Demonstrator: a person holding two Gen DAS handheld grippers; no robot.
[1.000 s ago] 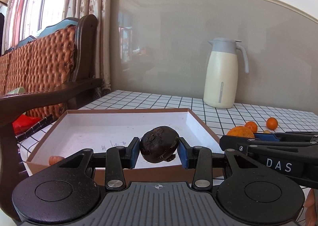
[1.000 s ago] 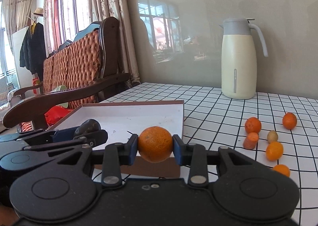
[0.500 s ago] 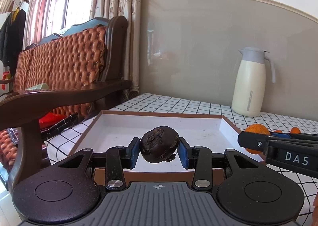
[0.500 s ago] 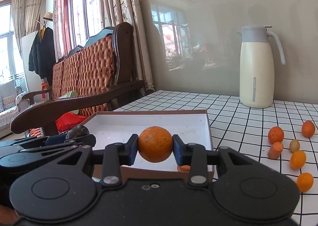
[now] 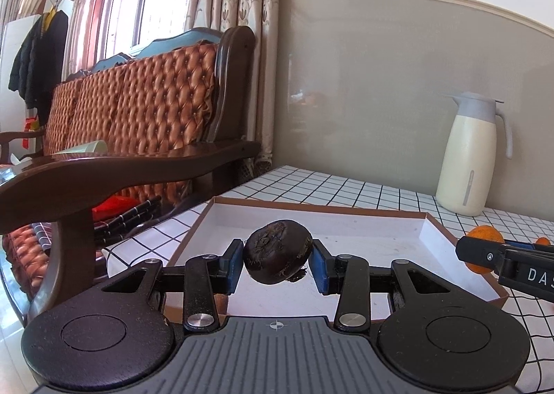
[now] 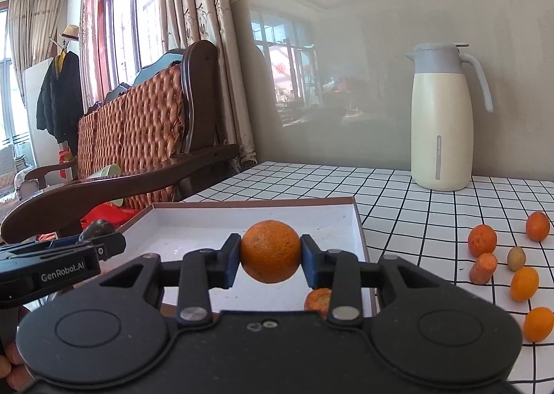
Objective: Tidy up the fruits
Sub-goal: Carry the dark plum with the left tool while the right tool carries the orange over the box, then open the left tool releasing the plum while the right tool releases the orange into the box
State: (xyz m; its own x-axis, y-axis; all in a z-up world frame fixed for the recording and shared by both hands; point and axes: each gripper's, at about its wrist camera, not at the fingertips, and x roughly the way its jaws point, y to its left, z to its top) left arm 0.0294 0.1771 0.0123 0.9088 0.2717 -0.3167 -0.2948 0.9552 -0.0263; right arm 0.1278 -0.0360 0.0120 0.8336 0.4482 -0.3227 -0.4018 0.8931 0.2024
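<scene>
My left gripper (image 5: 276,264) is shut on a dark brown, wrinkled round fruit (image 5: 277,255), held just above the near part of a shallow white box with a brown rim (image 5: 381,241). My right gripper (image 6: 270,257) is shut on an orange (image 6: 270,251) above the same box (image 6: 311,220). The orange (image 5: 483,238) and right gripper's side show at the right edge of the left wrist view. The left gripper with its dark fruit (image 6: 97,230) shows at the left of the right wrist view. An orange fruit (image 6: 318,300) lies in the box's near right corner.
Several small orange fruits (image 6: 482,239), a carrot piece (image 6: 483,267) and a small tan fruit (image 6: 516,258) lie on the checked tablecloth right of the box. A cream jug (image 6: 441,123) stands at the back. A wooden sofa (image 5: 138,137) flanks the table's left edge.
Both grippers have shifted left over the box, fruits still gripped; the jug and loose fruits slid right in view. The sofa fills more of the left wrist view.
</scene>
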